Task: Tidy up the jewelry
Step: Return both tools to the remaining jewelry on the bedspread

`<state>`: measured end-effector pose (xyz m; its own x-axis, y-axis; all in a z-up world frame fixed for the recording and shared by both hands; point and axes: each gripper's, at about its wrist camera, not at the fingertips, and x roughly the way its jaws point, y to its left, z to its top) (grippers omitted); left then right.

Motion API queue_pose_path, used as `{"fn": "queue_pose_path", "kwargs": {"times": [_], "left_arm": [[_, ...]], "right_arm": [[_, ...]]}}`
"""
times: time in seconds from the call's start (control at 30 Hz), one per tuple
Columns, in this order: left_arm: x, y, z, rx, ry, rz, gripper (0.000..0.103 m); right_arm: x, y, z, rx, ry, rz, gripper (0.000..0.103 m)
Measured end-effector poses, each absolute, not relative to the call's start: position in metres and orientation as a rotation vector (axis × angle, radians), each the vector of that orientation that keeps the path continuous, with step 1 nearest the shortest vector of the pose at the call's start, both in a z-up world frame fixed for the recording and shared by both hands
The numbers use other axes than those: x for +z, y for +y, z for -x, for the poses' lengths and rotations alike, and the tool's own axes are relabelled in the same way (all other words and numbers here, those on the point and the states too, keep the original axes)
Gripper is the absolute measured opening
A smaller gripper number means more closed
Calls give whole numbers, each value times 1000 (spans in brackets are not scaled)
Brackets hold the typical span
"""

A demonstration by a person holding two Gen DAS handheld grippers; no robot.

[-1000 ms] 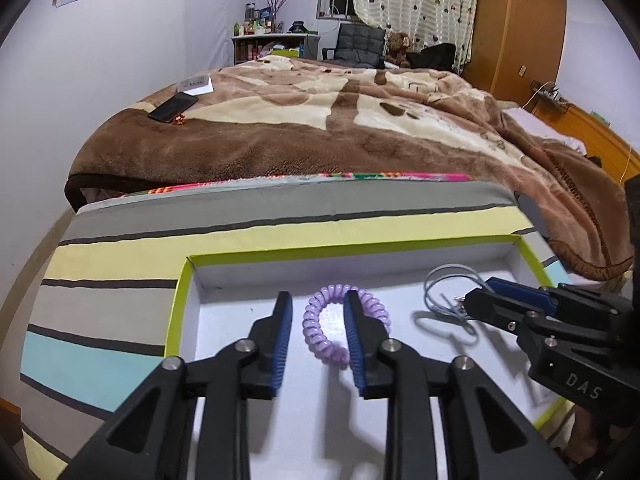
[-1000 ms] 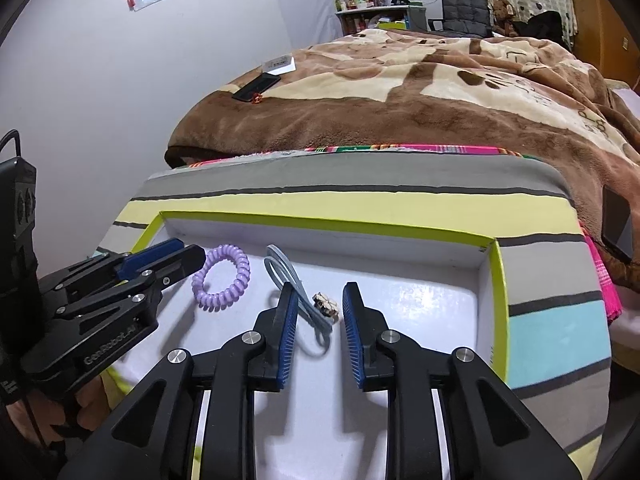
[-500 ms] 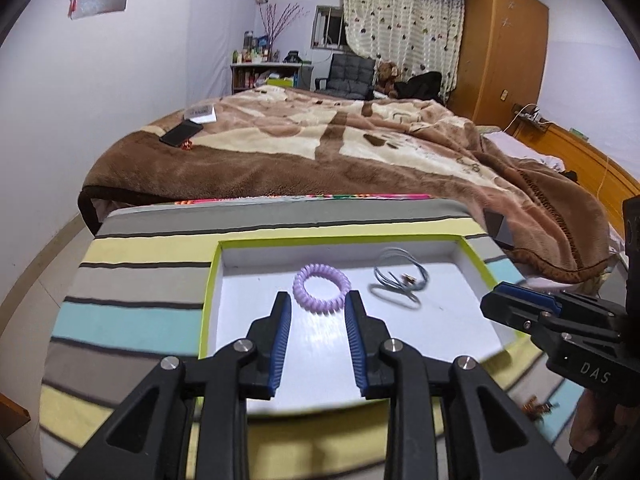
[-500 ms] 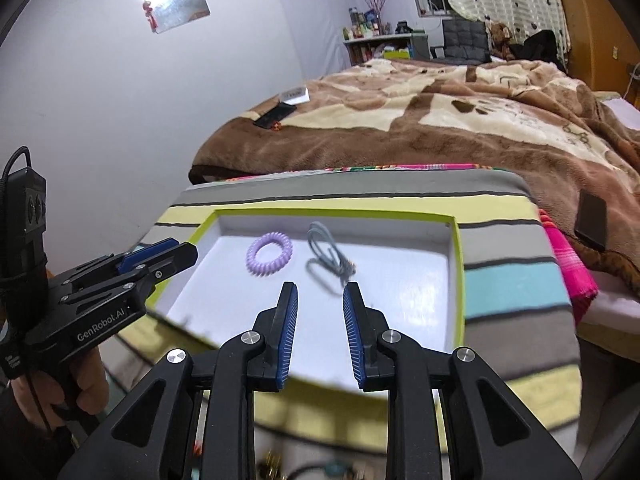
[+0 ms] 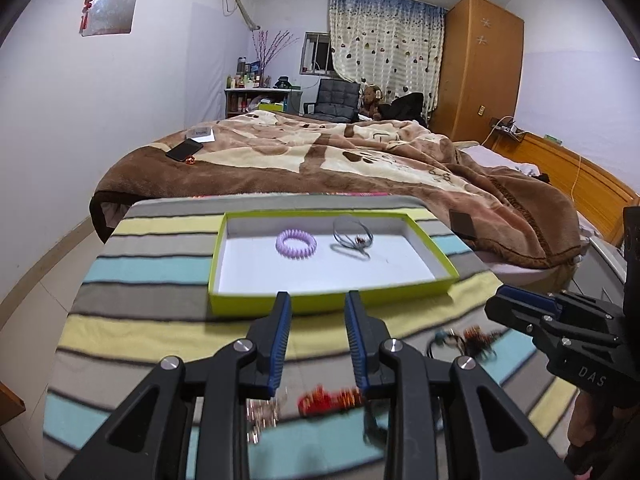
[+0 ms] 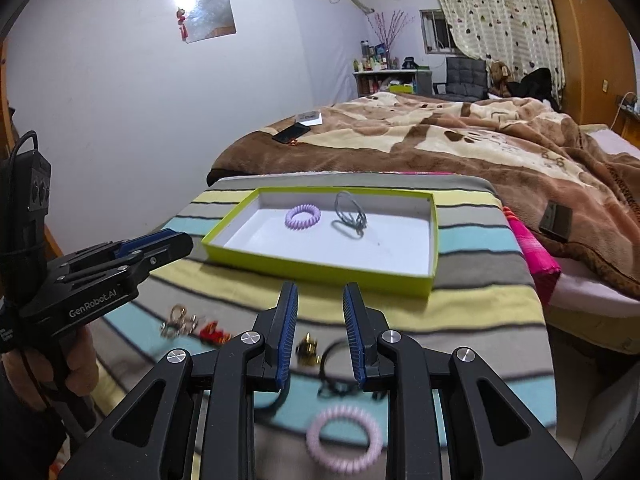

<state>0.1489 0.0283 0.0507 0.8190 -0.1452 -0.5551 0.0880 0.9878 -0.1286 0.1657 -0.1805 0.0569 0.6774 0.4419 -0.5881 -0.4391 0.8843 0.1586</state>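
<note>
A lime-edged white tray (image 5: 424, 240) (image 6: 433, 240) lies on the striped cloth. In it lie a purple coil hair tie (image 5: 296, 243) (image 6: 303, 215) and a grey cord piece (image 5: 354, 237) (image 6: 350, 212). My left gripper (image 5: 318, 312) is open and empty, held above the cloth in front of the tray. My right gripper (image 6: 320, 304) is open and empty, also before the tray. Loose pieces lie on the cloth in front of the tray: a pink coil hair tie (image 6: 344, 438), a black cord (image 6: 336, 368), a gold piece (image 6: 307, 348), a red piece (image 5: 330, 400) (image 6: 214, 334) and gold rings (image 6: 178, 320).
A bed with a brown blanket (image 5: 340, 160) stands behind the table, with a phone (image 5: 184, 149) and a white box (image 5: 201, 135) on it. A dark card (image 5: 462, 222) lies at the blanket's edge. A wardrobe (image 5: 480, 68) stands at the back right.
Both grippers have pulled back and up from the tray. The purple hair tie and grey cord stay in the tray. The loose pieces on the cloth have come into view.
</note>
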Motion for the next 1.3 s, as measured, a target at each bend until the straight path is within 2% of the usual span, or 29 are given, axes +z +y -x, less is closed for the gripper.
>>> {"fn": "queue_pose_path", "kwargs": {"times": [0.43,0.7,1.3], "left_arm": [[28,23,-85,-121,610,80,29],[19,11,-72,-151,628,68,29],[2,-11,-105,-185,714,71,32]], "right_arm": [[35,-201,-103,458,675,-10,24],[28,-210,-89,450,689,-19,24],[7,-218,-111,398,745,-23,24]]}}
